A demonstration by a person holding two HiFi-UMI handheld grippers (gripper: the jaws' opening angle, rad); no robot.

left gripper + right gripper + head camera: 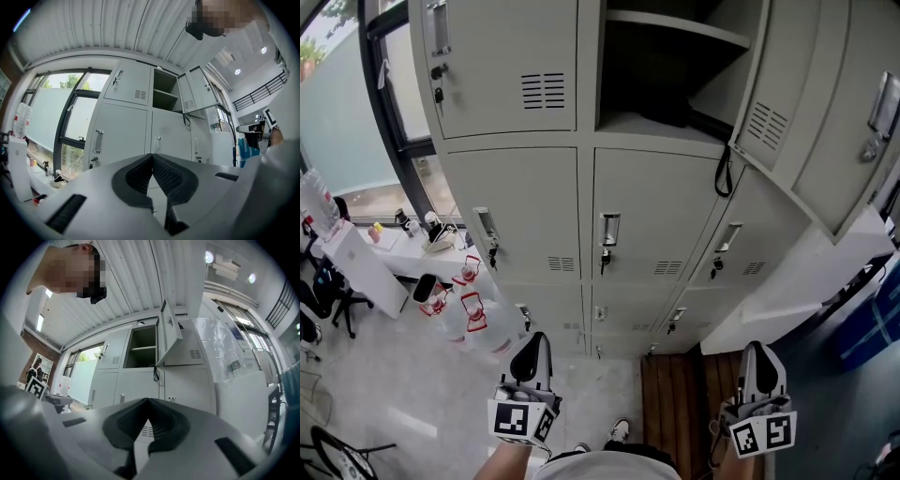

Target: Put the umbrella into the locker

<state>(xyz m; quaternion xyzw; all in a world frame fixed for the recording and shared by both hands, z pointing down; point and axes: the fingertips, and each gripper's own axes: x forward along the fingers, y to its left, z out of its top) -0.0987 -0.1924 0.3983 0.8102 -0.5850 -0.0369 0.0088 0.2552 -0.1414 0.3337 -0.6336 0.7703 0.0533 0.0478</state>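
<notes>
Hanging low in front of the tall bank of pale grey metal lockers [534, 216], both tools are empty. The left tool [532, 345] has its dark ribbed pads pressed together with nothing between them, and the right tool [761, 352] is likewise closed tight on nothing. The open upper compartment [675, 129] holds a dark bunched shape [667, 111] at the back of its floor. I judge this to be the folded umbrella, though it is too shadowed to be sure. A black loop strap [724, 176] dangles over the compartment's front lip, beside the swung-out grey door [811, 84]. By that reading the placing step is done and only shutting the locker is left. The next move calls for raising the right tool to the door's outer edge and swinging it closed, taking care that the hanging strap isn't pinched in the seam.
</notes>
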